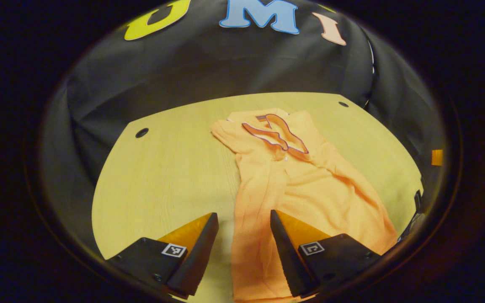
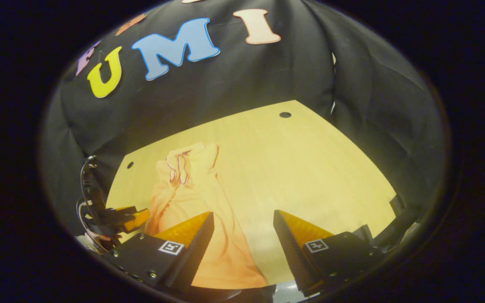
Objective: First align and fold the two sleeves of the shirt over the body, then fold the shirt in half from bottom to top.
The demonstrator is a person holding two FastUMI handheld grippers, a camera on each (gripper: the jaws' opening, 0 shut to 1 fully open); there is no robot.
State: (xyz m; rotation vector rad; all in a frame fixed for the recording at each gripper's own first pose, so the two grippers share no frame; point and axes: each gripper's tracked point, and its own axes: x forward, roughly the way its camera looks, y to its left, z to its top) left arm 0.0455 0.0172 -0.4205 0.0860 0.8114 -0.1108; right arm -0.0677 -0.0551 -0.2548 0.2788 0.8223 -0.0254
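Shirt location: the shirt (image 1: 293, 185) lies on the wooden table (image 1: 166, 176), right of centre in the left gripper view, collar at the far end and hem at the near edge.
Long axis: runs near to far, collar pointing toward the booth wall.
Fold state: both sleeves appear already laid over the body, giving a narrow strip; judged next step is the bottom-to-top fold.
Handling: thin, soft, light fabric; it will sag and wrinkle when lifted and may drag on the wood.
Grip points: the two near hem corners, one per gripper, pinching all layers so the folded sleeves stay put.
Left gripper (image 1: 242, 248): fingers apart, holding nothing, above the shirt's near left edge.
Right gripper (image 2: 242, 248): fingers apart, holding nothing, above the shirt's near right edge.
Risk: uneven lifting would skew the fold.
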